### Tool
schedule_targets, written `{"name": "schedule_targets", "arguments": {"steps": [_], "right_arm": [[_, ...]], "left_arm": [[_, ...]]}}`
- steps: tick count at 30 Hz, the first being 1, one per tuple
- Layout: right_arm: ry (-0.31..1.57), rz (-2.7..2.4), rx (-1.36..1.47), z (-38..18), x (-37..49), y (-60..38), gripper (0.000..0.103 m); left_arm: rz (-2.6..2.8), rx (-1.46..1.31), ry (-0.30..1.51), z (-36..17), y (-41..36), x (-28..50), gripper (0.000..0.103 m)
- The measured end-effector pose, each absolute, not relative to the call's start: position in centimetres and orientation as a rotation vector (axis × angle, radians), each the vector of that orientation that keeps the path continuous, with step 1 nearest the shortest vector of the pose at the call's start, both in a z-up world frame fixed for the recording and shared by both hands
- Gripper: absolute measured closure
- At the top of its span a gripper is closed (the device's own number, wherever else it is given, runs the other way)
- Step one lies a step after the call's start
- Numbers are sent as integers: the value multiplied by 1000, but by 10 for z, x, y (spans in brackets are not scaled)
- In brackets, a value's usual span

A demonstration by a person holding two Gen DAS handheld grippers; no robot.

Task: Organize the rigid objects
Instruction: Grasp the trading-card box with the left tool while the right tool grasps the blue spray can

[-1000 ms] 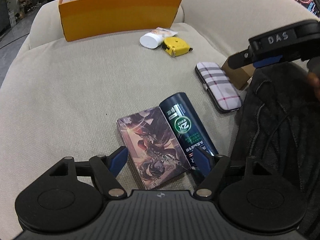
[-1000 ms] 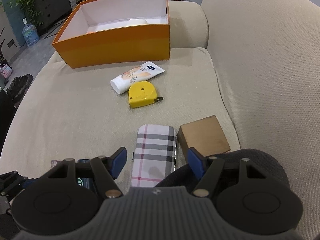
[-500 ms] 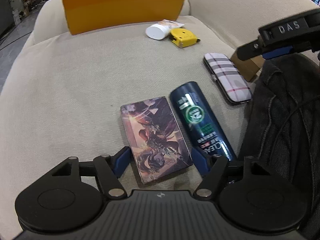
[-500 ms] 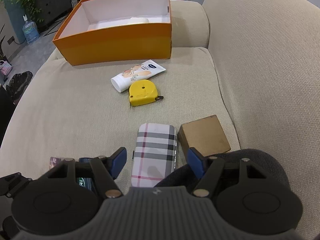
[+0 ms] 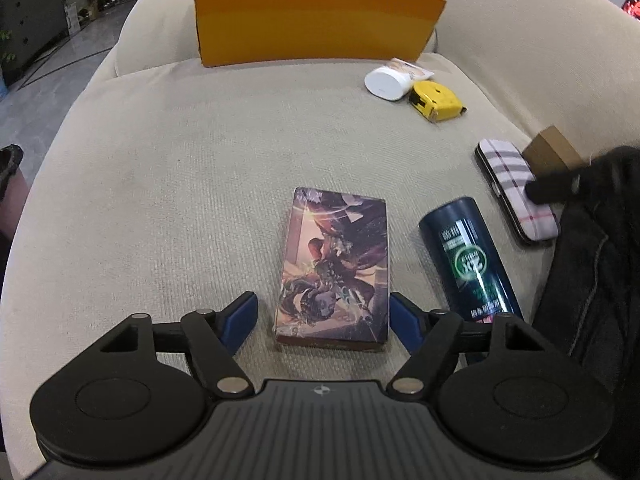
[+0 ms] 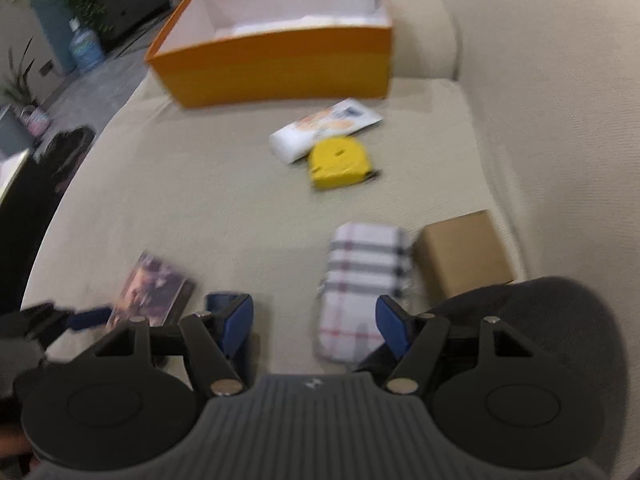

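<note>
An illustrated card box (image 5: 338, 264) lies flat on the beige sofa seat. My left gripper (image 5: 322, 318) is open, its jaws on either side of the box's near end, not closed on it. A dark blue can (image 5: 468, 258) lies just right of the box. A plaid case (image 5: 516, 190), a brown cardboard box (image 5: 550, 152), a yellow tape measure (image 5: 438, 100) and a white tube (image 5: 390, 80) lie further right. My right gripper (image 6: 316, 330) is open and empty, near the plaid case (image 6: 366, 292). The right wrist view is blurred.
An open orange box (image 5: 316, 20) stands at the back of the seat; it also shows in the right wrist view (image 6: 280, 56). A dark garment (image 5: 592, 280) lies at the right. The sofa backrest (image 6: 560, 80) rises on the right.
My left gripper has swung left and lined up with the card box, which now sits between its jaws. My right gripper has moved left, blurring its view.
</note>
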State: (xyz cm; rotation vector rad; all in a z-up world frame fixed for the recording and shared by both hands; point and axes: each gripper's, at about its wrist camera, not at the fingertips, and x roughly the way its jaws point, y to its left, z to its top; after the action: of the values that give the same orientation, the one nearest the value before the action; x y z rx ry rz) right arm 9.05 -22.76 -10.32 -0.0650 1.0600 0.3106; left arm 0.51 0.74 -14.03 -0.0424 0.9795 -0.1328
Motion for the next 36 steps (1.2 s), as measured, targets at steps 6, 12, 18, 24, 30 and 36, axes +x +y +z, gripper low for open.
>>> {"name": "schedule_targets", "arguments": {"steps": [6, 12, 18, 24, 30, 36], "right_arm": [[1157, 405, -171, -121, 77, -187, 37], [1271, 424, -231, -145, 82, -163, 67], [1260, 458, -227, -147, 92, -154, 69], [1177, 458, -188, -142, 124, -153, 70], [1096, 412, -146, -138, 154, -146, 70], [1051, 391, -128, -142, 158, -142, 68]], "left_arm": [[-115, -67, 968, -138, 17, 7, 34], [-100, -75, 959, -138, 22, 7, 34], [-99, -88, 954, -139, 25, 7, 34], [-85, -82, 940, -139, 31, 20, 34], [-28, -84, 907, -140, 35, 44, 35], [-11, -63, 900, -145, 32, 45, 32]]}}
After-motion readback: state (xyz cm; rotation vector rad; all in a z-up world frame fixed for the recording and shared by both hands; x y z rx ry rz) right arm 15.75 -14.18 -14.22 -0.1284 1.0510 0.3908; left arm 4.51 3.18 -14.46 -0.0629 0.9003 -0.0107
